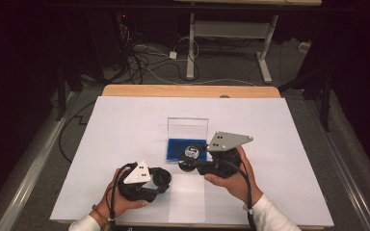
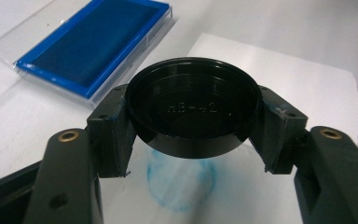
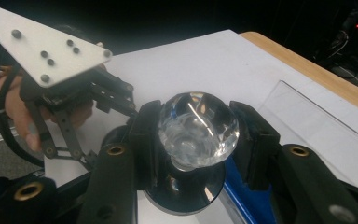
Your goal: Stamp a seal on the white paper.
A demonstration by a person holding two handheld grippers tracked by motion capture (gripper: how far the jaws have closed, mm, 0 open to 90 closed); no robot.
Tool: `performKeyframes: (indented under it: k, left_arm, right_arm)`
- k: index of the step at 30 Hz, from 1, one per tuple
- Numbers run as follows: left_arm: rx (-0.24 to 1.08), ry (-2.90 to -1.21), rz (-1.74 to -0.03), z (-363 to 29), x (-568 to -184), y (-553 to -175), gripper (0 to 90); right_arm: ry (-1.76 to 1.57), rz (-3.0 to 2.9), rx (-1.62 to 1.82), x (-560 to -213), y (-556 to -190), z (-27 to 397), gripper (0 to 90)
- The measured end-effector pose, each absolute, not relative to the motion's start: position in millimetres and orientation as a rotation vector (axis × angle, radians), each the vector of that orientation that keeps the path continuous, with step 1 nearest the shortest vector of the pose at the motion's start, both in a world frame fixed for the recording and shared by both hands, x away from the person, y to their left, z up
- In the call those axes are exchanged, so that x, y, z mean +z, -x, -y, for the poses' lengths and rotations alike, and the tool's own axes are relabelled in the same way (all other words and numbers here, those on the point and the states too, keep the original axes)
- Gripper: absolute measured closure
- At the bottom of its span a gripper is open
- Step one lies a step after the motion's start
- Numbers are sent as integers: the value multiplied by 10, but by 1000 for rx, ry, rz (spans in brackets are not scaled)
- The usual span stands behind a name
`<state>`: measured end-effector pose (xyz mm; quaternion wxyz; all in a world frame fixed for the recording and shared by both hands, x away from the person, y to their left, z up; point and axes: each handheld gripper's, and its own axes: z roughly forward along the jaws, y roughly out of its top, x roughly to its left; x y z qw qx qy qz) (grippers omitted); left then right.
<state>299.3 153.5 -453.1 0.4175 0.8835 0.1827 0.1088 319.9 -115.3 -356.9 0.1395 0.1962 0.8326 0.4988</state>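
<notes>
The left tongs clench a shallow black cap by its rim, hollow side up, above a round blue print on the white sheet. The right tongs grip a clear faceted knob on a black round base — just over the blue ink pad on the worktop, near the left tongs.

A glossy black plastic cap, a clear glass-like knob, matt white paper, wooden table edge.
</notes>
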Motion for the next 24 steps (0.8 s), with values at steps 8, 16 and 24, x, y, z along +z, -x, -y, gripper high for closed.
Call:
performKeyframes:
  k: [8,16,24]
  left_arm:
    - [280,-2178,-425,-1388,-4483,-2958,367]
    - [288,-2161,-399,-1278,-4473,-2954,367]
    - [280,-2143,-399,-1235,-4440,-2964,367]
  right_arm:
    - [-537,-2407,1487,-3586,-3091,1048,571]
    - [-515,-2449,1481,-3665,-3042,936,571]
    - [-534,-2466,1474,-3733,-3067,916,571]
